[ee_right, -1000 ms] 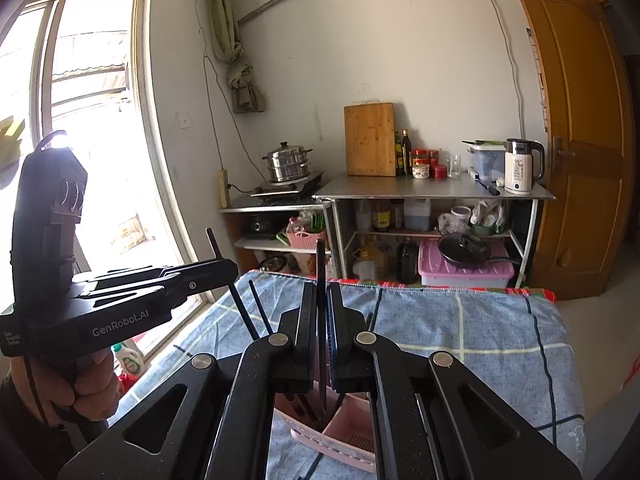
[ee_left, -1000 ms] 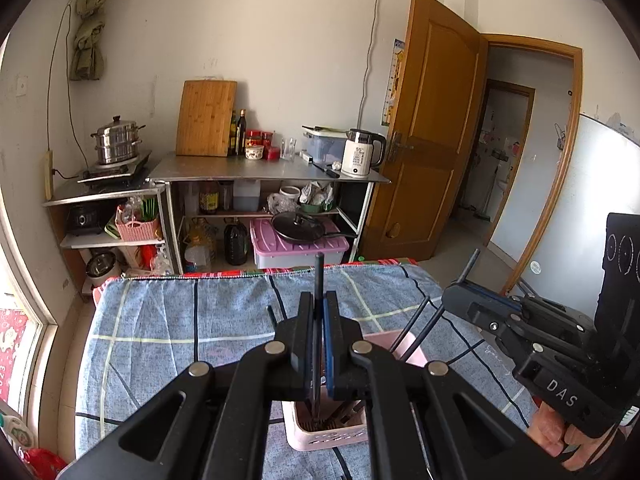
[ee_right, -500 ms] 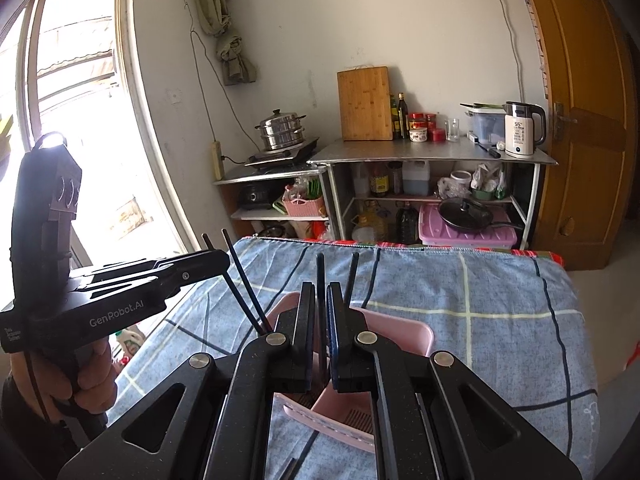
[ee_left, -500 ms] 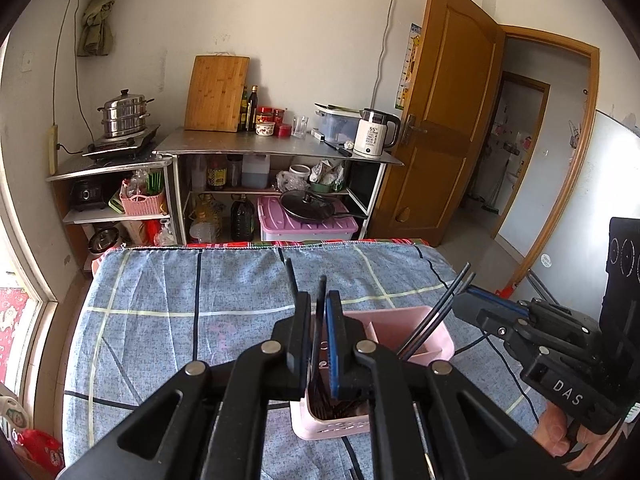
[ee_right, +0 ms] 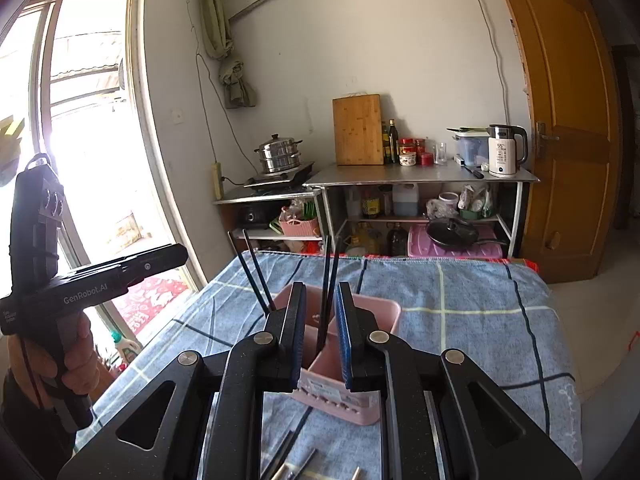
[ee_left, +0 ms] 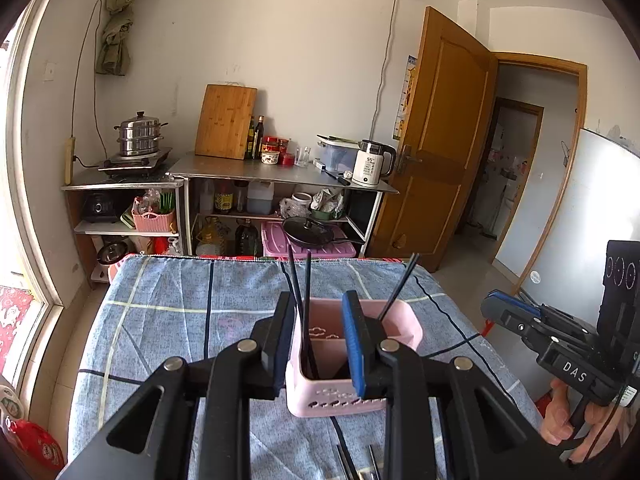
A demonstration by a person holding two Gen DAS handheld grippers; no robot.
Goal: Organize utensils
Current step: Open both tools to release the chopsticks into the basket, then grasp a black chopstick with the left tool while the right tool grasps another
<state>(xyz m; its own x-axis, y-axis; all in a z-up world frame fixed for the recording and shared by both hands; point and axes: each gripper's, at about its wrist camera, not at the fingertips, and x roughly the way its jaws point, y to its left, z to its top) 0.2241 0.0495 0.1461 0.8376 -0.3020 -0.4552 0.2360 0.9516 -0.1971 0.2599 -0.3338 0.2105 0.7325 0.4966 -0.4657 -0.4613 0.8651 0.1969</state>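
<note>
A pink utensil holder stands on the blue checked cloth. My left gripper is just in front of it. Its jaws are opening, and two black chopsticks stand loose between them in the holder's left compartment. My right gripper is also opening, with another black pair upright between its pads, untouched. Each view shows the other pair and the other gripper off to the side.
Several metal utensils lie on the cloth below the grippers. Beyond the table's far edge stand a steel shelf with a kettle, jars and a cutting board, and a steamer pot. A wooden door is at the right and a window at the left.
Both grippers were shut on chopsticks above the holder. They lowered them in, and both have now opened their jaws. The chopsticks stand free in the holder.
</note>
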